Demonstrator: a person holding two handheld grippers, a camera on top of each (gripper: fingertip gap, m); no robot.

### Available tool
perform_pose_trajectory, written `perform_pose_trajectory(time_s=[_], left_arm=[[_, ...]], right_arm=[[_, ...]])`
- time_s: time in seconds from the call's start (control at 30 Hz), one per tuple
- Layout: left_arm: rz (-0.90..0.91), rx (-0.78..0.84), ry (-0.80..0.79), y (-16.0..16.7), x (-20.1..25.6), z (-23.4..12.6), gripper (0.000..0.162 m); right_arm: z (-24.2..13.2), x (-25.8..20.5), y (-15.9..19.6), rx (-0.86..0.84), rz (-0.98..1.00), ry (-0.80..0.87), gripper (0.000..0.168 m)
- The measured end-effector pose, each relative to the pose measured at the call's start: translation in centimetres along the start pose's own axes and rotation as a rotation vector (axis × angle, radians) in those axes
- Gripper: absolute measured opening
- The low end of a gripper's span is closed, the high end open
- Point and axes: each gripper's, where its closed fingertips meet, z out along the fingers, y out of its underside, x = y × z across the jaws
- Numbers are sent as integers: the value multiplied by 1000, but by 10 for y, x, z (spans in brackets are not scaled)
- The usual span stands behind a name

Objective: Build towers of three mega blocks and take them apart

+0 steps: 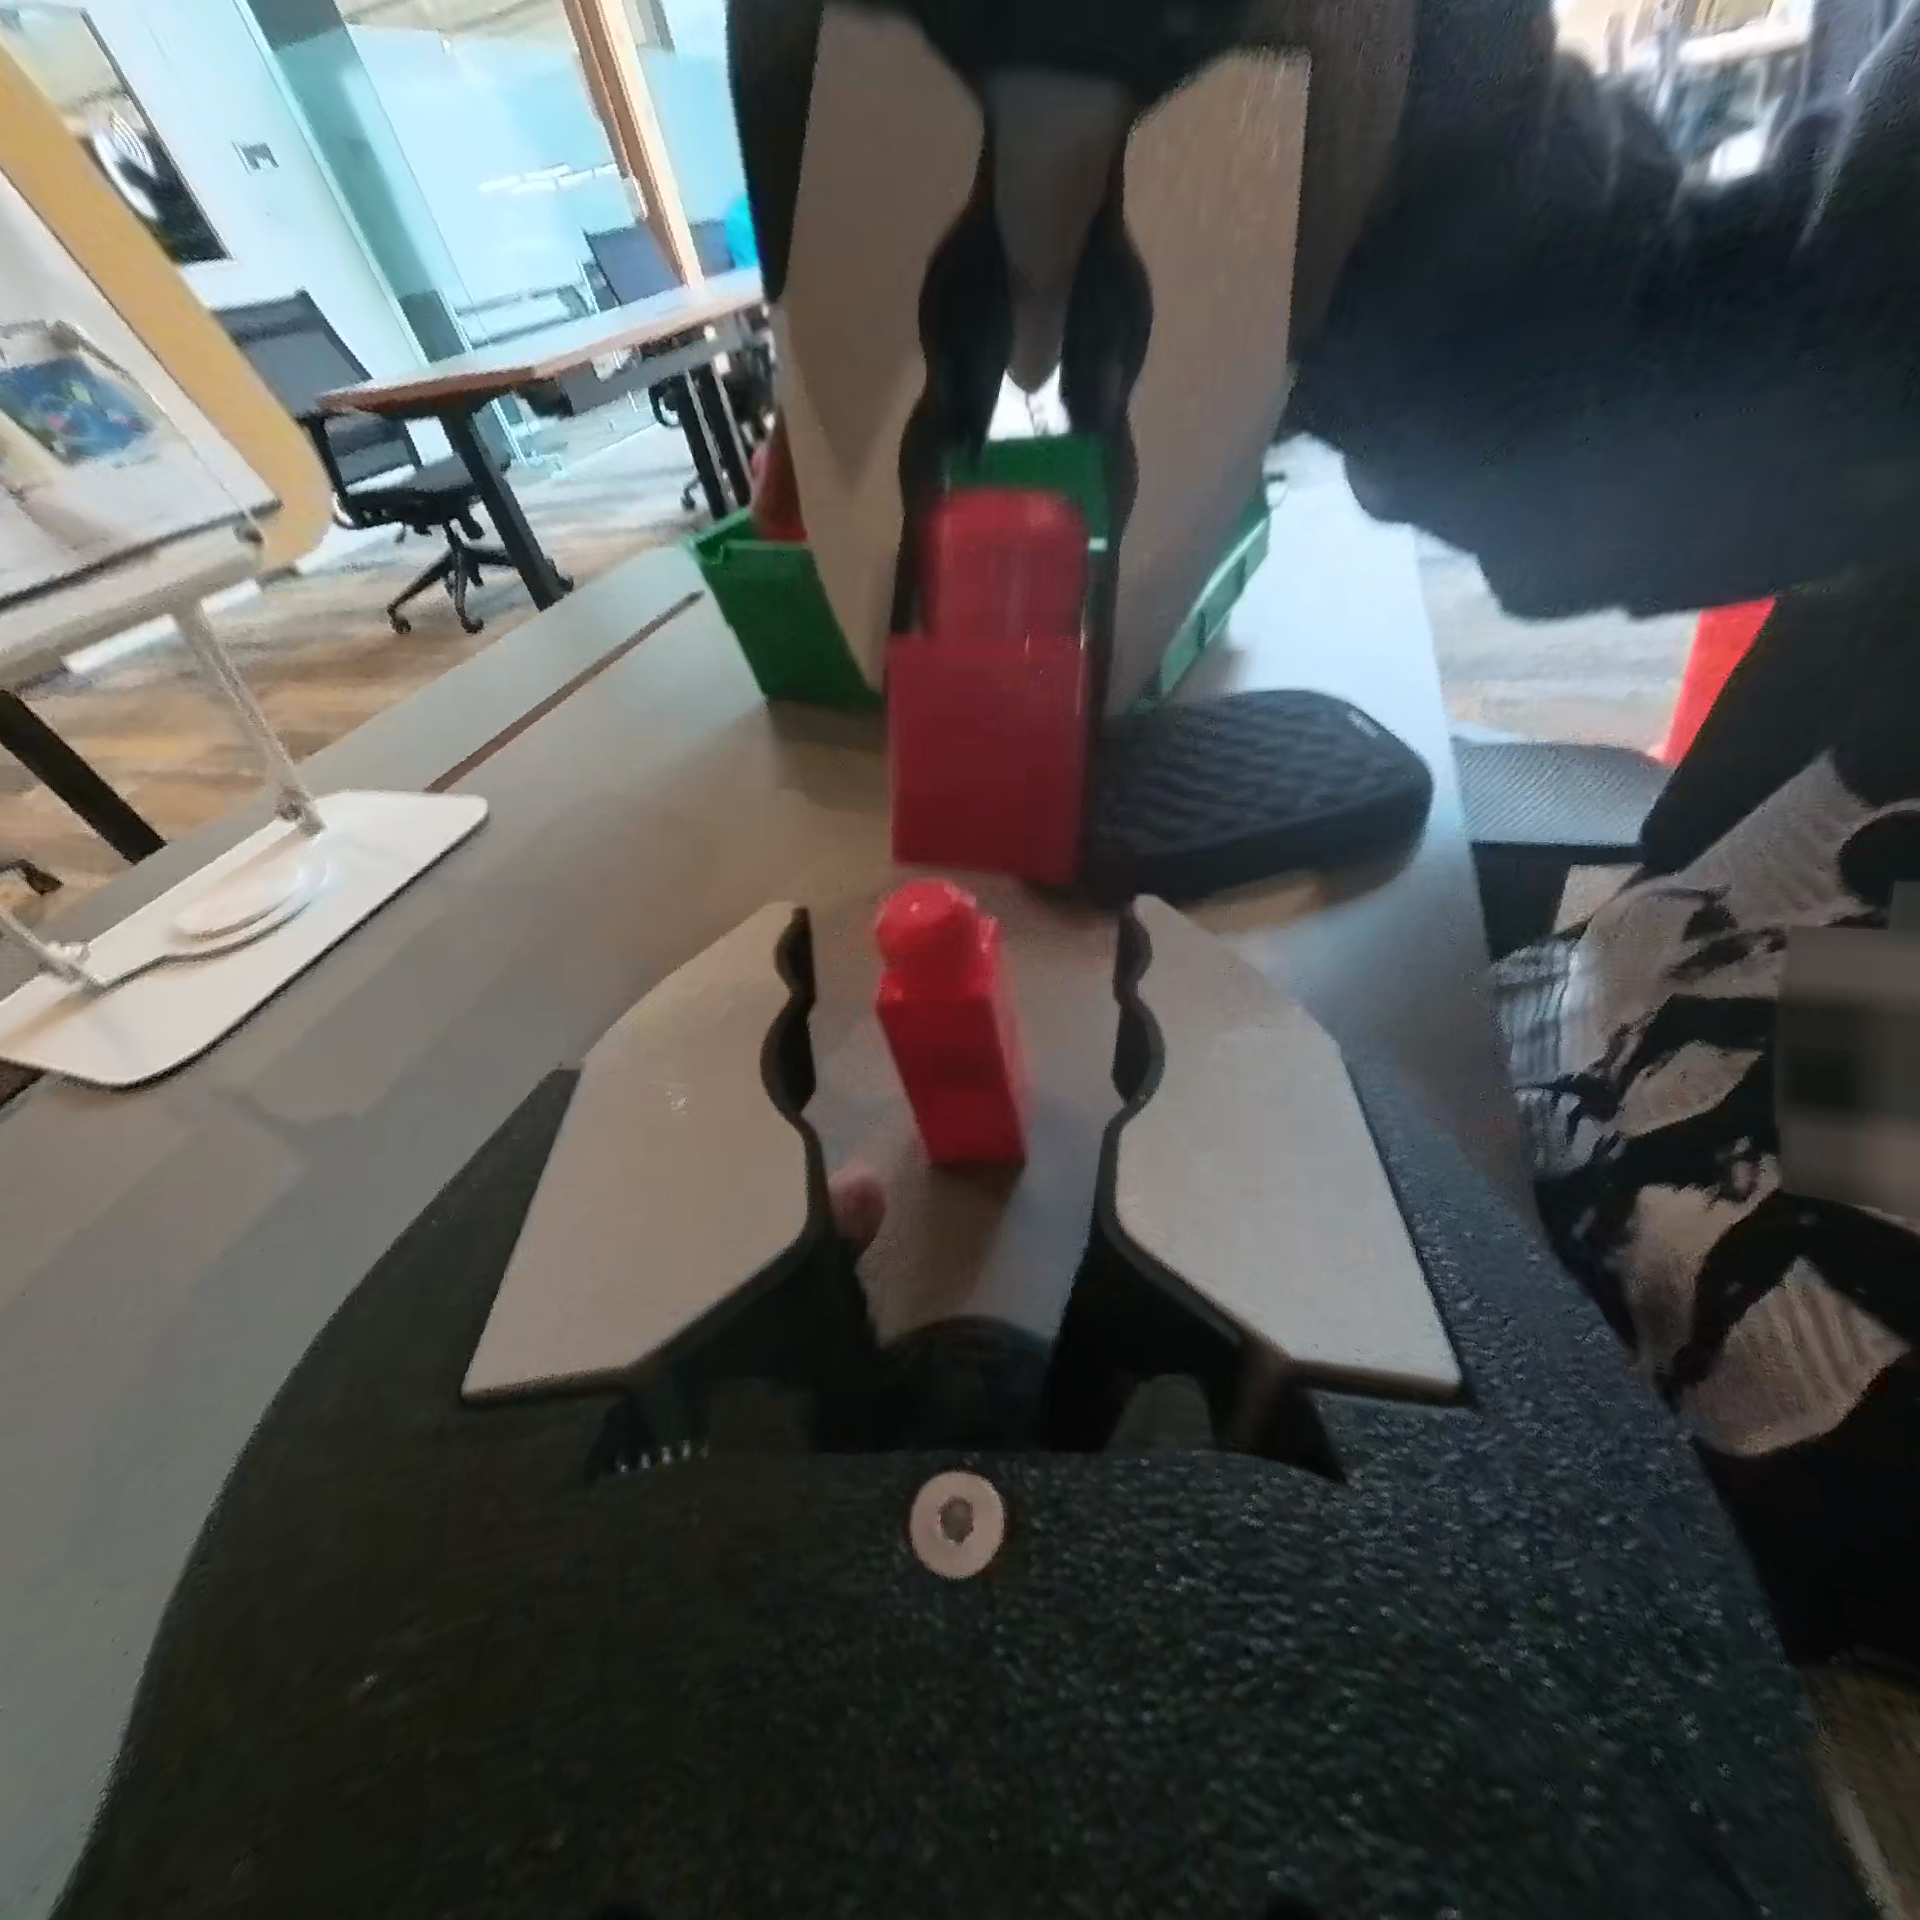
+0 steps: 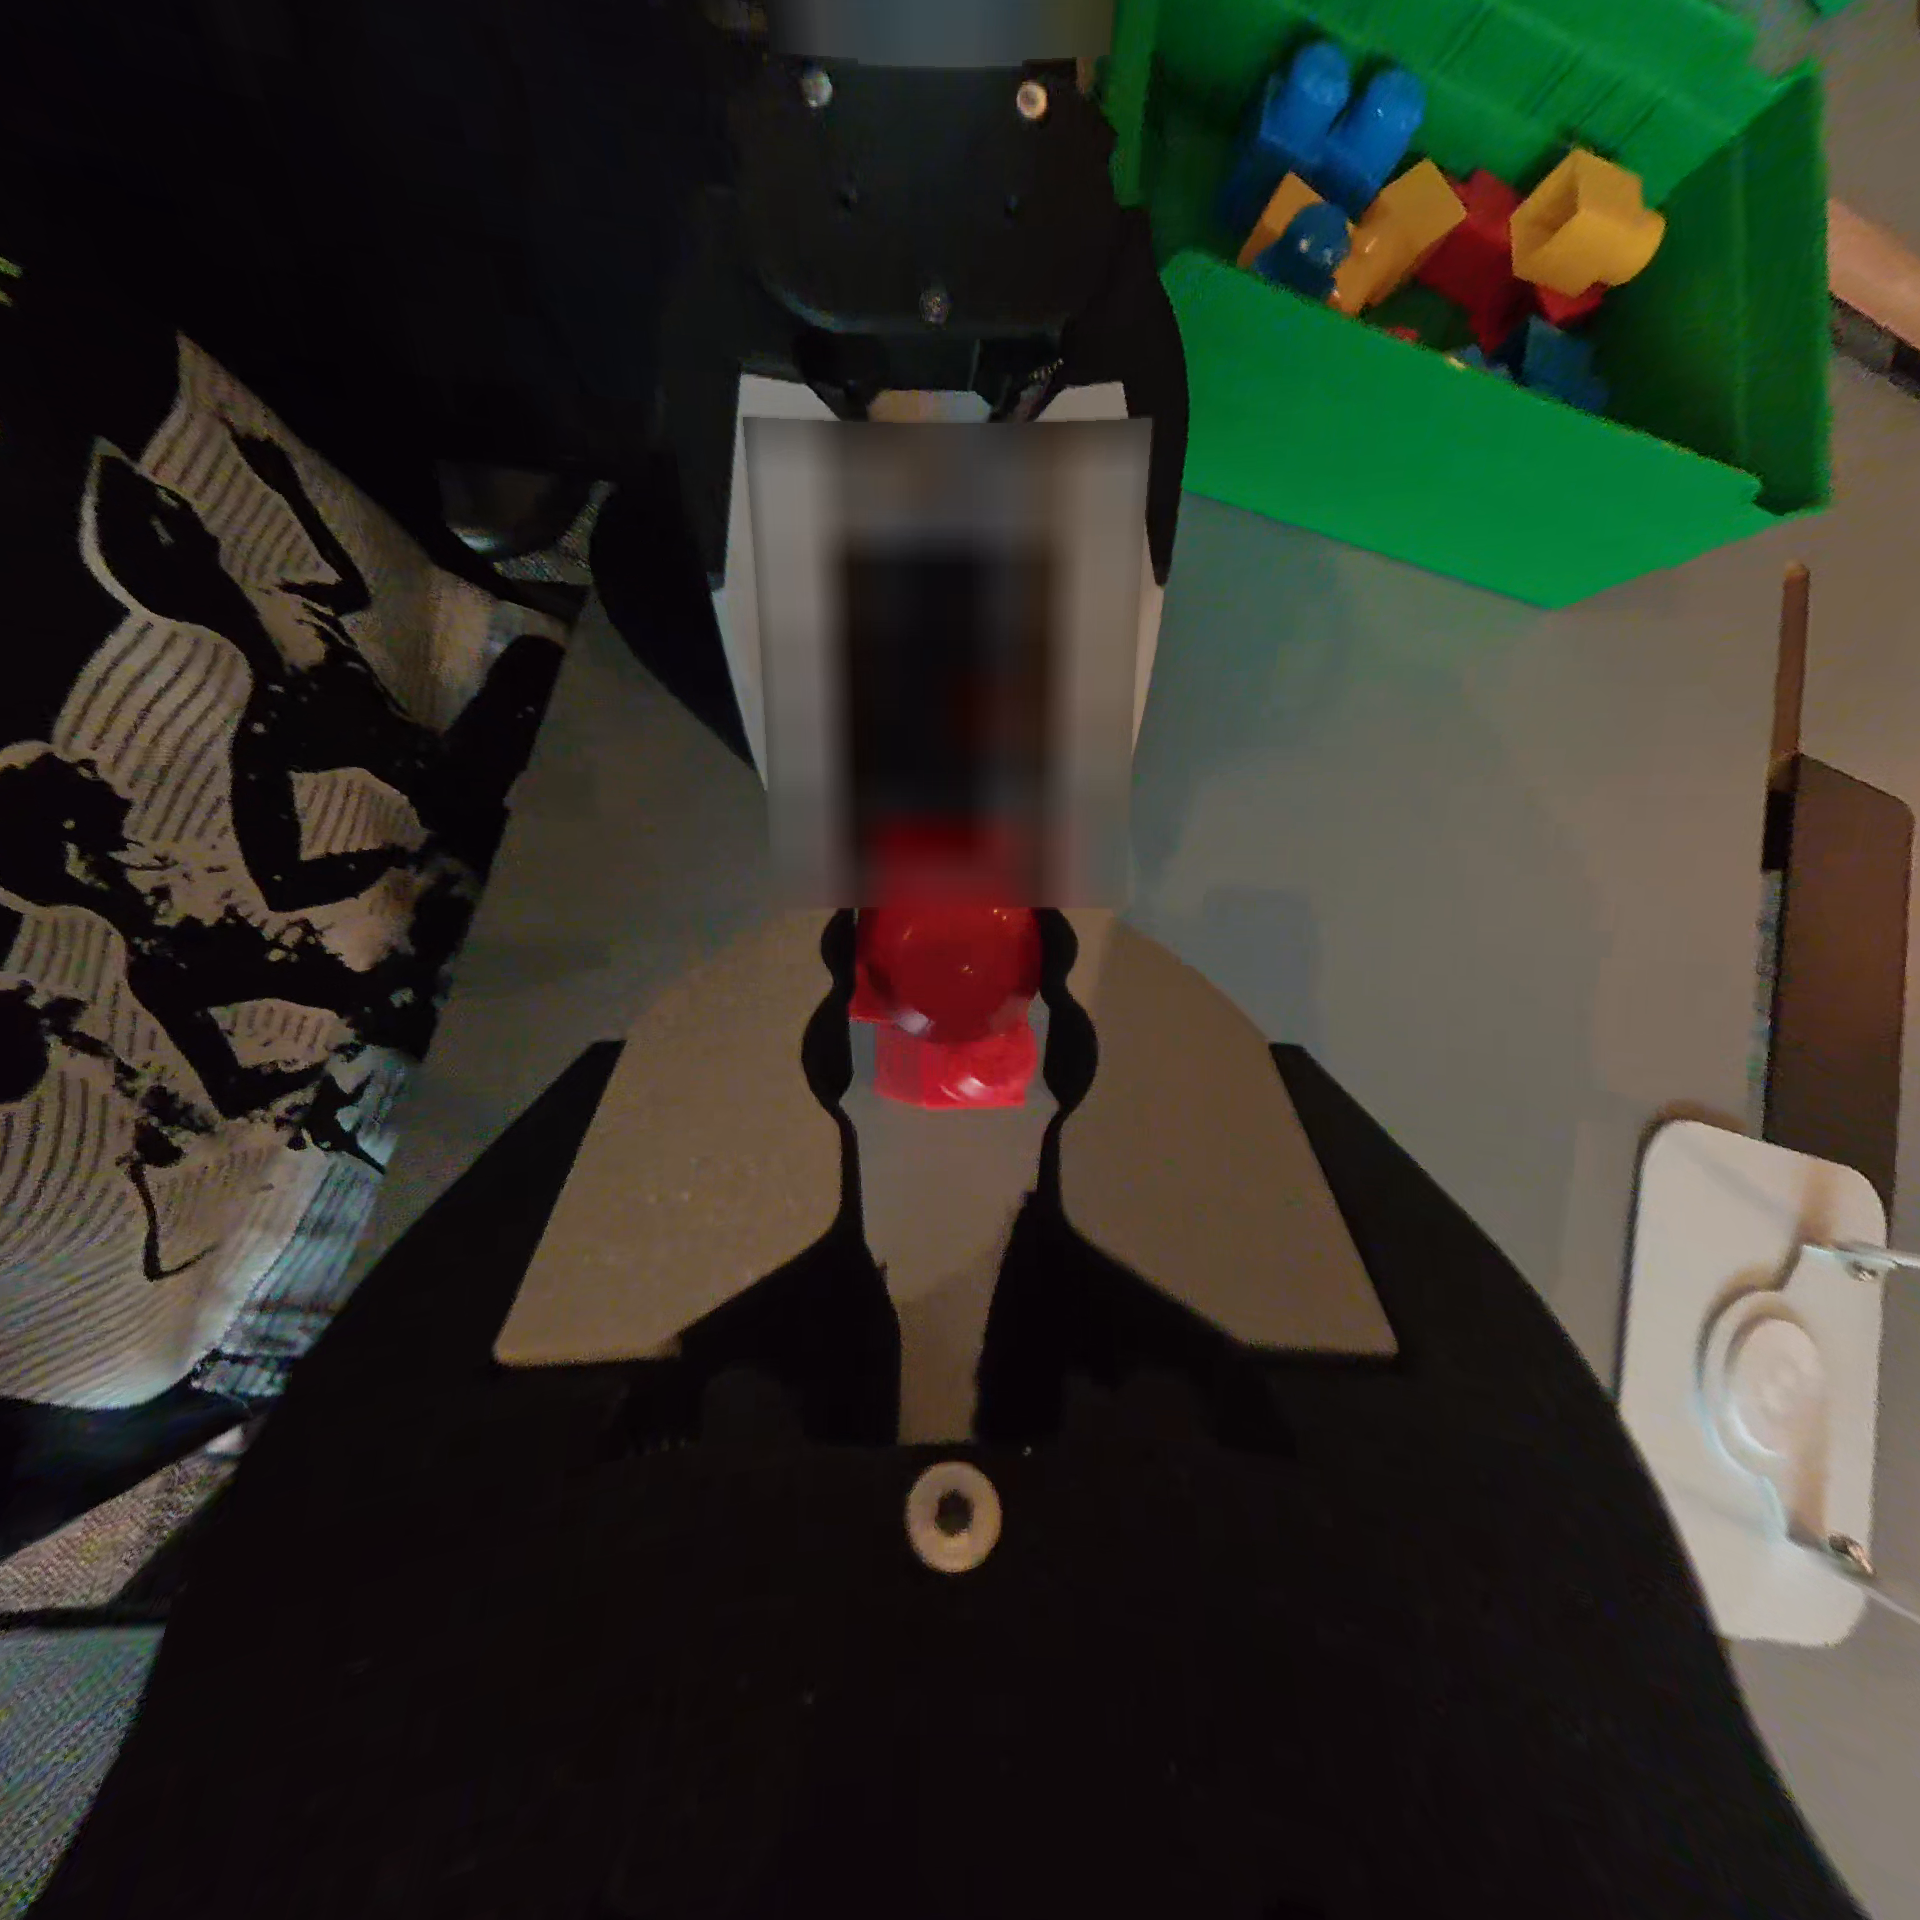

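Note:
In the left wrist view a slim red block tower (image 1: 951, 1049) stands upright on the grey table (image 1: 468, 1039). My left gripper (image 1: 964, 925) is open, with a finger on either side of the tower and a gap to it on both sides. My right gripper (image 1: 997, 665) comes down from above, beyond the tower, shut on a larger-looking red block (image 1: 987, 769) held above the table. In the right wrist view, looking down, my right gripper (image 2: 948, 940) grips that red block (image 2: 945, 977), and the tower's top (image 2: 951, 1081) shows just below it. A blurred patch hides the left gripper's fingers there.
A green bin (image 2: 1455, 457) with several blue, yellow and red blocks (image 2: 1455, 229) stands behind the work spot; it also shows in the left wrist view (image 1: 790, 613). A black padded rest (image 1: 1247, 790) lies beside it. A white stand base (image 1: 208, 935) sits left. A person's patterned clothing (image 1: 1662, 1091) is at the table's right edge.

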Motion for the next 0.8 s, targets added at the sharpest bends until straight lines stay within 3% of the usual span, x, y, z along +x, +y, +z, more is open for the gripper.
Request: perform_pose_trajectory(time_s=[0.13, 0.33, 0.57, 0.8], left_arm=[[-2, -90, 32, 26, -17, 2, 68], [-39, -182, 84, 55, -29, 9, 70], [-41, -197, 93, 66, -27, 15, 70], [-50, -188, 90, 67, -28, 15, 68]], right_arm=[[-4, 14, 16, -85, 10, 5, 33], [6, 17, 36, -178, -4, -56, 33], [16, 16, 41, -207, -64, -175, 33], [23, 17, 47, -247, -39, -192, 33]])
